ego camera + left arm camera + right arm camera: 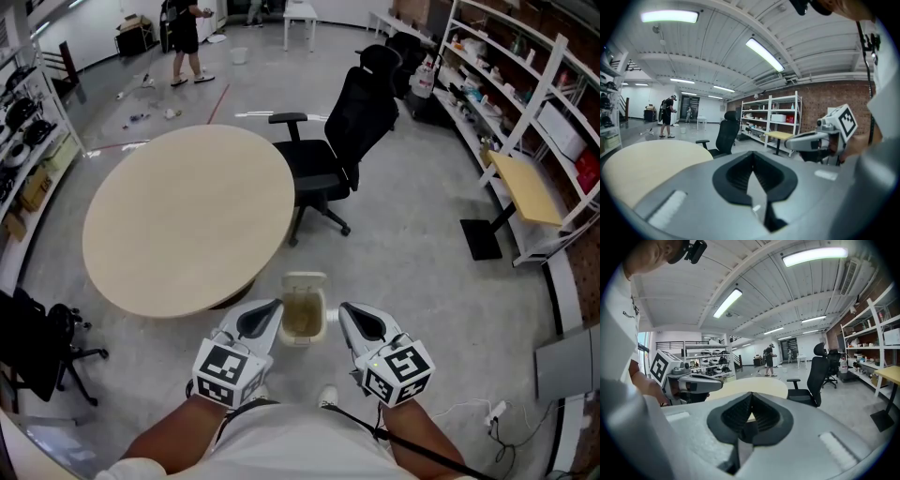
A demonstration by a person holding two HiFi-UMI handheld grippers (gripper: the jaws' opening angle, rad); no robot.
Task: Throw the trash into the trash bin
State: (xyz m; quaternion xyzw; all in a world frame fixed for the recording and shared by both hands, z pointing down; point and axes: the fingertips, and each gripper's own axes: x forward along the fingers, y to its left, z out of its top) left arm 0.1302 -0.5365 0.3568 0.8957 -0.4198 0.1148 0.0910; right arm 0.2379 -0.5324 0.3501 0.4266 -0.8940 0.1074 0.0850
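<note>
Head view: left gripper [277,305] and right gripper [343,307] are held pressed together, empty, trash bin [304,317] seen between; table [187,220] edge ahead-left, open floor [422,272] ahead-right.

We see a pale, matt, wood-look top on the round table [187,220], centre left; a smooth, glossy grey floor [422,281]; a cream plastic trash bin [305,280]; matt grey plastic shells on left gripper [272,311] and right gripper [347,314].

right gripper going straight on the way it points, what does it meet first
Most likely the round table, straight ahead of the right gripper in its own view; the office chair stands off to the right. Depth is unclear.
</note>
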